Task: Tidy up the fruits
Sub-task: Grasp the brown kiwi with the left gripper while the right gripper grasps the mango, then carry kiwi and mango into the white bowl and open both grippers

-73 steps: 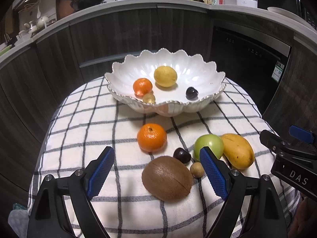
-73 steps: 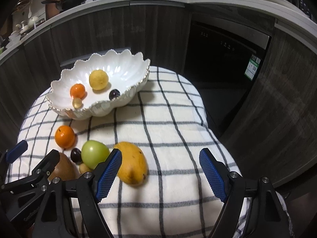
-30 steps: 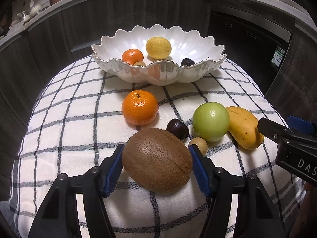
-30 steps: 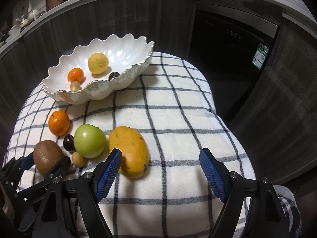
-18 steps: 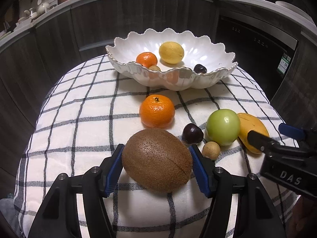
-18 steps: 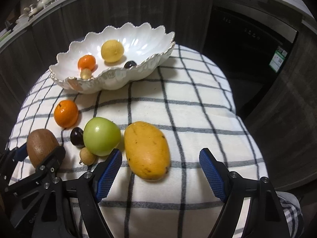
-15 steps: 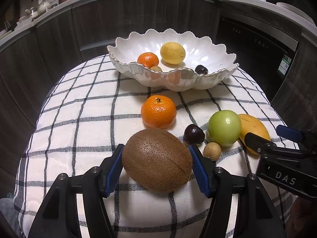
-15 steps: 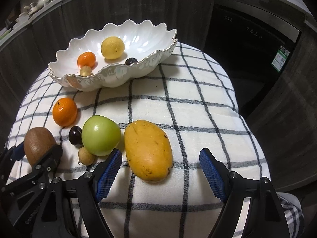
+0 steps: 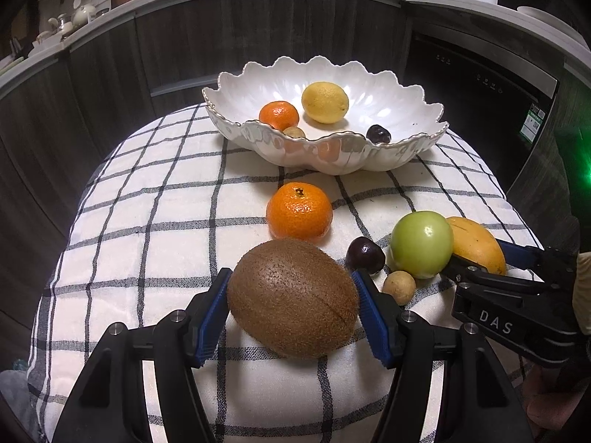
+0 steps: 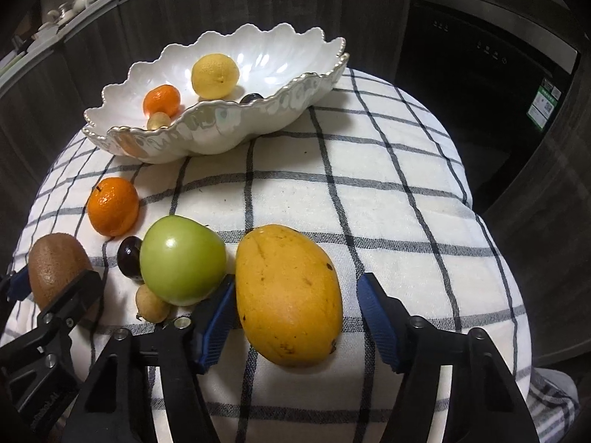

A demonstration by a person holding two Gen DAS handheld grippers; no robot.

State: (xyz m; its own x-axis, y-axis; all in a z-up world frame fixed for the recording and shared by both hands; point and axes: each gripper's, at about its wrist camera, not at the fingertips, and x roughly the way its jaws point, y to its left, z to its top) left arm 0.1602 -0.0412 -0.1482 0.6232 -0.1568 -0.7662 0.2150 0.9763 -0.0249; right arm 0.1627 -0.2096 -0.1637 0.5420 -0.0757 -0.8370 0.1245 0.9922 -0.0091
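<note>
While the left hand-held gripper (image 9: 291, 306) is clamped on the fuzzy brown oval kiwi (image 9: 292, 297), both blue pads pressed to its sides, the fruit sits low over the white cloth with dark check lines (image 9: 147, 203) that covers the surface. From the kiwi, a round orange mandarin (image 9: 299, 211) lies at 12 o'clock, a small dark plum (image 9: 365, 254) at 2 o'clock and a little tan longan (image 9: 399, 287) just to the right at 3 o'clock. Beside the plum is a shiny green apple (image 10: 183, 258), touching the longan below it. The right hand-held gripper (image 10: 295, 313) is spread apart around the yellow-orange mango (image 10: 289, 299); its left pad sits at the mango's side, the right pad off it. At 12 o'clock, well back, stands the white scalloped ceramic bowl (image 9: 332, 155), holding a yellow lemon (image 9: 325, 102), a smaller mandarin (image 9: 279, 114), another longan (image 9: 294, 133) and a dark plum (image 9: 378, 133)
</note>
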